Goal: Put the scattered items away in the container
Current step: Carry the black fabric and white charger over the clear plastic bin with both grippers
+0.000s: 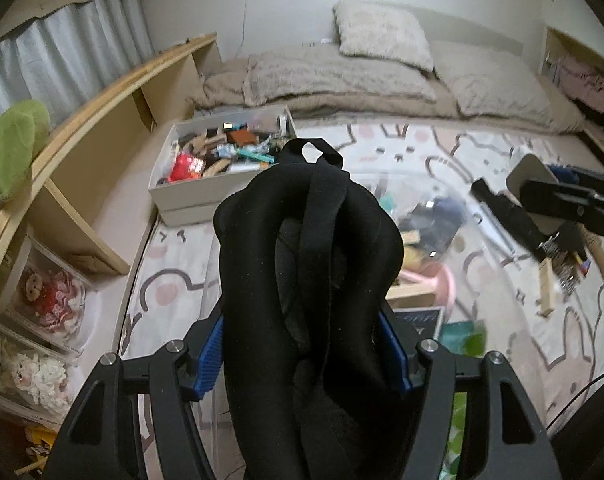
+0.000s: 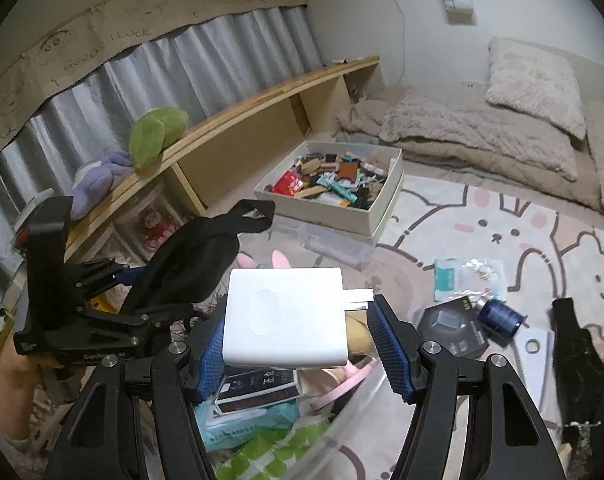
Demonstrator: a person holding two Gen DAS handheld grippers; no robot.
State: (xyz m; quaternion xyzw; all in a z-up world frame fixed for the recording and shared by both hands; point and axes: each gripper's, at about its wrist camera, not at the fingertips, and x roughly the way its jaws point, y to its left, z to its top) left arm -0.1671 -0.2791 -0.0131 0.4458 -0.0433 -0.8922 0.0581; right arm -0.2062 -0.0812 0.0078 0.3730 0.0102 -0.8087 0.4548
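My left gripper [image 1: 302,344] is shut on a black padded fabric item with a strap loop [image 1: 309,240], its blue pads [image 1: 212,356] pressing both sides. In the right wrist view that gripper [image 2: 142,292] shows at the left with the same black item [image 2: 190,264]. My right gripper [image 2: 298,344] is shut on a white plug charger [image 2: 286,316], whose metal prongs [image 2: 357,300] point toward the right finger. A cream box [image 2: 381,208] [image 1: 190,196] holding several small items stands ahead on the floor, apart from both grippers.
A clear plastic bin [image 2: 361,392] with assorted things lies just below the grippers. On the bunny rug [image 2: 501,232] lie a blue jar [image 2: 499,316], a black packet [image 2: 449,328], a pale pouch [image 2: 469,276] and a black cloth [image 2: 573,340]. A wooden shelf [image 2: 242,120] runs along the left; bedding [image 2: 481,132] lies behind.
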